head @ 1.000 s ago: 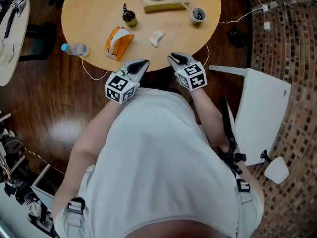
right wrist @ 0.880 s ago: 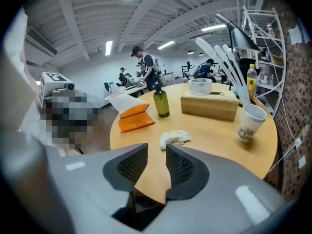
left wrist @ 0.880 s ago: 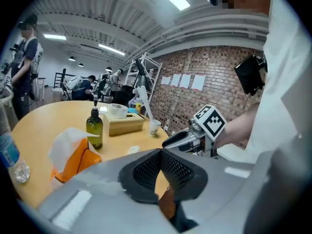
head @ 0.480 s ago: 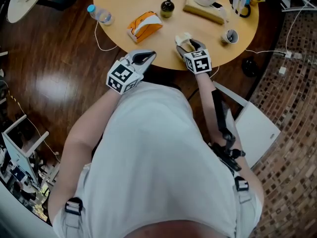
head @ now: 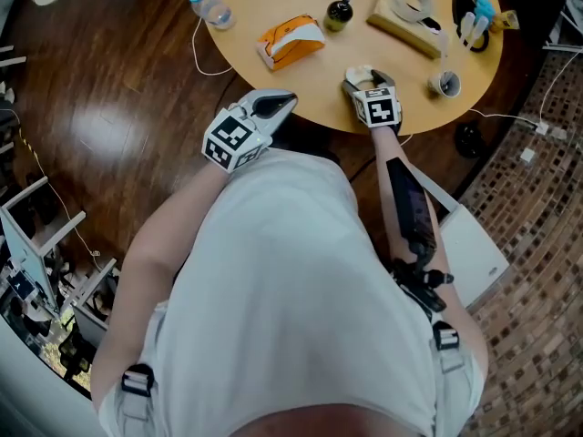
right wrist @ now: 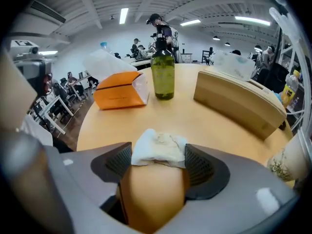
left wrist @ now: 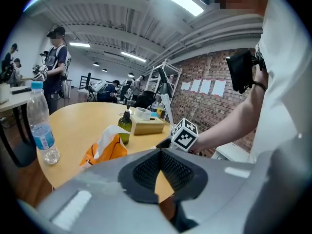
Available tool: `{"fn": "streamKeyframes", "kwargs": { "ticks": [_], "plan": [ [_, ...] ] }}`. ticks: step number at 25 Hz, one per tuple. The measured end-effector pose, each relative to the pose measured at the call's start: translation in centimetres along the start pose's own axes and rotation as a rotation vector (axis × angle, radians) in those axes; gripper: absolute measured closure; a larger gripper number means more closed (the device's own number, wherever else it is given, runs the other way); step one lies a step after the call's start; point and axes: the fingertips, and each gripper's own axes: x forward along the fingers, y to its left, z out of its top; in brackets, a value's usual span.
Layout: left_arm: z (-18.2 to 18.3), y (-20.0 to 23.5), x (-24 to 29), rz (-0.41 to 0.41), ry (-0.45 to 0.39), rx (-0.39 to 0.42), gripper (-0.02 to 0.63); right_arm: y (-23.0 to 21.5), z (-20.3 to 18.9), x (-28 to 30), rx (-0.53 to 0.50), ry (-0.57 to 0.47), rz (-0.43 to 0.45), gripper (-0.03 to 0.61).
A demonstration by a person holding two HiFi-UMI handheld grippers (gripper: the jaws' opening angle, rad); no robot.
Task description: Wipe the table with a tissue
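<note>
Right gripper view: right tongs (right wrist: 159,163), jaws just opened wide, straddle the crumpled tissue (right wrist: 158,147) lying unclamped between them on the surface (right wrist: 204,118); left tongs (left wrist: 160,153) together, farther off.

Right gripper (head: 369,82) jaws just spread around tissue (right wrist: 158,147); left gripper (head: 278,104) closed.
</note>
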Motion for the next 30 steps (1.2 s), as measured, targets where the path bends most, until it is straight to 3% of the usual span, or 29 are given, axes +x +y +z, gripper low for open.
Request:
{"fn": "streamKeyframes", "kwargs": {
  "ticks": [3,9,14,19,24,26,30],
  "plan": [
    [0.1,0.2,-0.5,0.005,-0.004,-0.001,0.609,0.1,0.0,0.1,0.011,-0.013,-0.002,0.263],
    [-0.2,0.4,-0.9,-0.01,0.0,0.003,0.609,0.9,-0.4,-0.7,0.064,-0.07,0.006,0.401],
    [-0.4,-0.1,-0.8,-0.062,0.011,0.013,0.609,2.7,0.5,-3.9,0.184,-0.209,0.063,0.424],
    [-0.1,-0.8,0.0,-0.161,0.021,0.044,0.609,4.6,0.5,-8.3,0.275,-0.335,0.062,0.433],
    [0.4,-3.9,1.2,-0.312,0.03,0.11,0.609,8.0,0.3,-14.3,0.428,-0.543,0.158,0.436],
    [0.6,-5.2,1.5,-0.369,0.037,0.13,0.609,8.9,-0.3,-16.5,0.458,-0.591,0.136,0.437],
    [-0.2,-7.6,2.4,-0.51,0.084,0.175,0.609,10.5,-2.8,-19.9,0.532,-0.651,0.011,0.442]
  ]
}}
